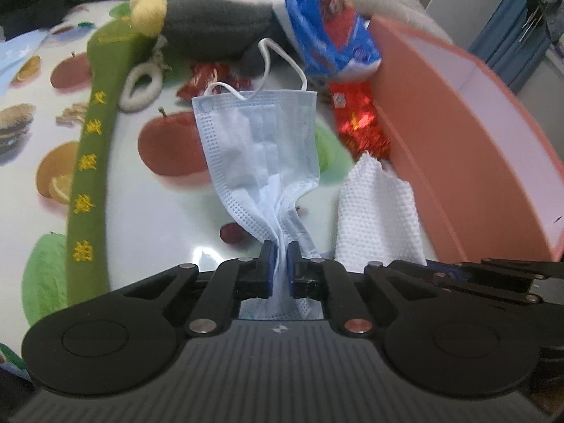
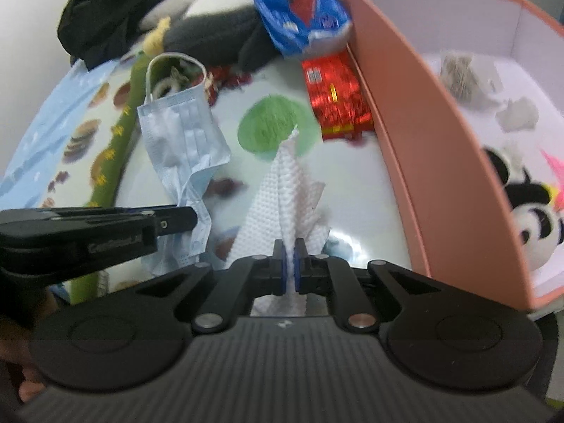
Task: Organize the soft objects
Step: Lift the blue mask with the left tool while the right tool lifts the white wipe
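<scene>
- Left gripper (image 1: 280, 268): clamped on bunched end of face mask (image 1: 261, 151) hanging over table (image 1: 169, 218); light, limp; pinch at gathered pleats
- Right gripper (image 2: 289, 264): clamped on paper towel (image 2: 285, 190), beside pink box (image 2: 423, 148); flimsy, tearable

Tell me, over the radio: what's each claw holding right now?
Left gripper shut on blue face mask. Right gripper shut on white paper towel. Pink box alongside, nothing blocking it.
</scene>
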Available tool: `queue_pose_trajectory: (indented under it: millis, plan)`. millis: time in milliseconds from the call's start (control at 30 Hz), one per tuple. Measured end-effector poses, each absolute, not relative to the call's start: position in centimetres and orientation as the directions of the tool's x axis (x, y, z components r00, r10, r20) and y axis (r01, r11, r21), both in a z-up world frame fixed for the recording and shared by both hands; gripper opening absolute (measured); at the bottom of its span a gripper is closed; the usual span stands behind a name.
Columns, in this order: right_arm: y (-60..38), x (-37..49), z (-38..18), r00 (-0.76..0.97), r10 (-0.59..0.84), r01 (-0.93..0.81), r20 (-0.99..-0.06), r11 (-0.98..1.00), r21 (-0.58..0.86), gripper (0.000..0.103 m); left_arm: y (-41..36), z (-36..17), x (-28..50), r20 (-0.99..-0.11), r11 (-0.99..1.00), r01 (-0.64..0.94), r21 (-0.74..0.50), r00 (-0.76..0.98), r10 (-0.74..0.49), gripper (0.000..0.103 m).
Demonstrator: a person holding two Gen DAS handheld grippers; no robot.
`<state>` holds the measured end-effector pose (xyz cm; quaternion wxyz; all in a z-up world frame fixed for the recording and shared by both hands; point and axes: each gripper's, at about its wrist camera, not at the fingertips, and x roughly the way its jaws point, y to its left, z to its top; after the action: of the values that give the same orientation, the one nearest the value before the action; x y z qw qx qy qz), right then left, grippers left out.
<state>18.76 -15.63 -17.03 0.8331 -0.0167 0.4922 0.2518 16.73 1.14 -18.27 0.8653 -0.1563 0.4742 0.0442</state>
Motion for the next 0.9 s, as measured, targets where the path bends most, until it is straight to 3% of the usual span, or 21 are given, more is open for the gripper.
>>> queue_pose_trajectory:
  millis: [467, 900]
  plan:
    - [-17.3, 16.8, -8.1, 0.519, 0.464, -0.44, -0.718, 0.865, 0.241, 0.008, 1.8, -9.0, 13.9, -0.747, 0.944, -0.159, -0.29, 0.655, -0.119, 0.009]
    - [-23.1, 14.6, -1.8, 0.665, 0.419, -0.362, -0.618, 0.905, 0.223, 0.008, -3.6, -2.6, 14.6, -0.663, 0.946, 0.015, -0.323, 0.709, -0.238, 0.009]
